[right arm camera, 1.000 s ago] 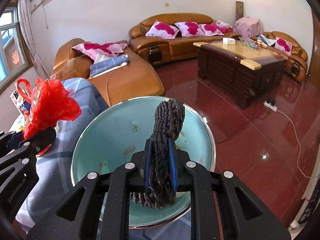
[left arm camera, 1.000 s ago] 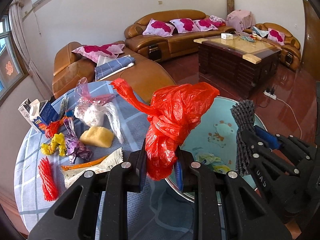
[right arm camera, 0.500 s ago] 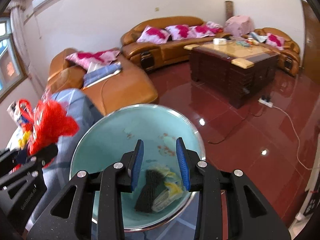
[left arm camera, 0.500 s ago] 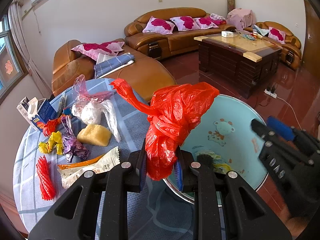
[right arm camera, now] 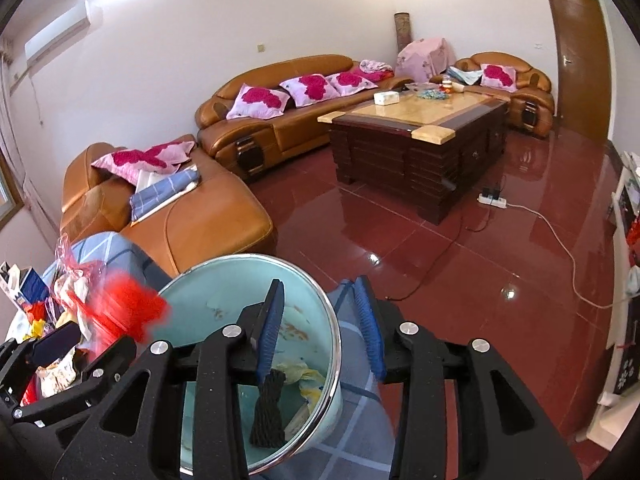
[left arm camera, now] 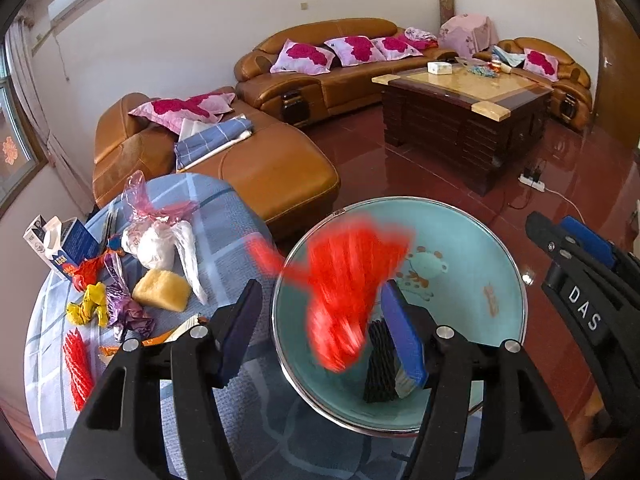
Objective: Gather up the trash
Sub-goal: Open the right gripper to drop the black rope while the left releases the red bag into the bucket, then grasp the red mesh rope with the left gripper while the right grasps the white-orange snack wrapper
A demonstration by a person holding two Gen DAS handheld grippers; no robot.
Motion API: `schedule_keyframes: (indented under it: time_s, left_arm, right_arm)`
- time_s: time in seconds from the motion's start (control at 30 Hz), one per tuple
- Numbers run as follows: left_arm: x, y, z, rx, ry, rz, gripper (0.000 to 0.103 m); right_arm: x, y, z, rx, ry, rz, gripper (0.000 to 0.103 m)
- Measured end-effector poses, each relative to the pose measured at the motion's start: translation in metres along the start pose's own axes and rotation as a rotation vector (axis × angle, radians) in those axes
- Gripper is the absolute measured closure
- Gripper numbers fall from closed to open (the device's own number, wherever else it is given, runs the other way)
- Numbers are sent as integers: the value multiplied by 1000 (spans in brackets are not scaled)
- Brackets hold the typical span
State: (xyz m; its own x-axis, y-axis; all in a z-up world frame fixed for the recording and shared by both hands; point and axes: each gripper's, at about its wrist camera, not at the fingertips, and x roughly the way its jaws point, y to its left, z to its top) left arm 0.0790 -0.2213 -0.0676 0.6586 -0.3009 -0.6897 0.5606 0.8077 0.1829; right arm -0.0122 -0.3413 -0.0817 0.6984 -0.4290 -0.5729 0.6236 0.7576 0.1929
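Red plastic bag [left arm camera: 344, 300], blurred in the left wrist view, is hanging long axis up and down between the left gripper's [left arm camera: 320, 328] jaws, which have just been opening and are standing spread, over the teal basin [left arm camera: 480, 248]. Wrappers [left arm camera: 104, 304] are lying on the checked surface [left arm camera: 224, 216]. In the right wrist view the right gripper's [right arm camera: 320, 328] jaws are standing parted and empty, having just been opening; only here yellow scraps [right arm camera: 308, 376] beside the black netting [right arm camera: 268, 412] show, plus a door [right arm camera: 580, 60].

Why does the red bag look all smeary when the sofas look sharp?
In the left wrist view the red bag is motion-blurred, dropping between the left gripper's just-opened jaws over the basin; the right wrist view smears it too. Both views bend the room's edges, fisheye-style.
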Motion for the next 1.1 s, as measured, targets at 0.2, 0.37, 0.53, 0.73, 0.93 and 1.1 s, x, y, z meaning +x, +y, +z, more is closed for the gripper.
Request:
schedule_keyframes:
  time_s: [0.2, 0.37, 0.53, 0.73, 0.93, 1.1]
  left_arm:
    - [-6, 7, -1, -21, -1, 15, 36]
    - [-15, 15, -3, -41, -7, 30, 34]
    - [-25, 24, -8, -53, -16, 58, 30]
    - [-30, 47, -20, -96, 7, 94, 29]
    - [-34, 74, -31, -151, 28, 126, 29]
    - [-35, 94, -41, -188, 44, 142, 28]
  right_arm:
    - [-2, 2, 2, 3, -8, 7, 64]
    - [-10, 3, 3, 4, -25, 15, 64]
    - [-15, 9, 2, -16, -37, 38, 56]
    - [-20, 26, -3, -63, -39, 69, 51]
    - [-26, 41, -9, -101, -37, 97, 51]
    - [-32, 60, -19, -164, -32, 121, 51]
